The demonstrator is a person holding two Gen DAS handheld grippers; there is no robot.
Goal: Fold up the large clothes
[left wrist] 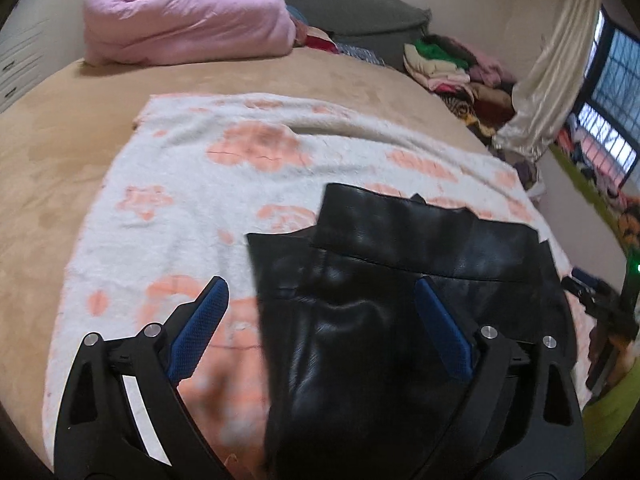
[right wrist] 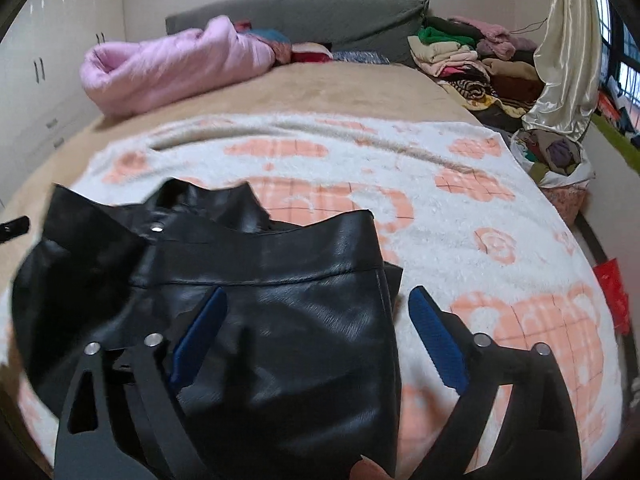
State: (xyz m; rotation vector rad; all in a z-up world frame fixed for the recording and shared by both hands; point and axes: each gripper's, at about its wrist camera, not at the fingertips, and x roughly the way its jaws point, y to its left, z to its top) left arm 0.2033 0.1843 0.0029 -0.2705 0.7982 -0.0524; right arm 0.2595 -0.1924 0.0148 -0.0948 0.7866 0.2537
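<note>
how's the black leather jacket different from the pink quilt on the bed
The black leather jacket is shiny and smooth; the pink quilt is matte and puffy. The jacket lies fairly flat on the white and peach blanket, near the cameras; the quilt sits bundled in a thick roll on the tan bed cover, far back by the grey headboard. The jacket has a metal snap, the quilt none that shows. Both rest on the bed, ungripped.

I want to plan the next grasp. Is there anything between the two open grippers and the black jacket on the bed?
Nothing visible. The jacket lies right under the open left gripper and right gripper; only the blanket is beside it.
</note>
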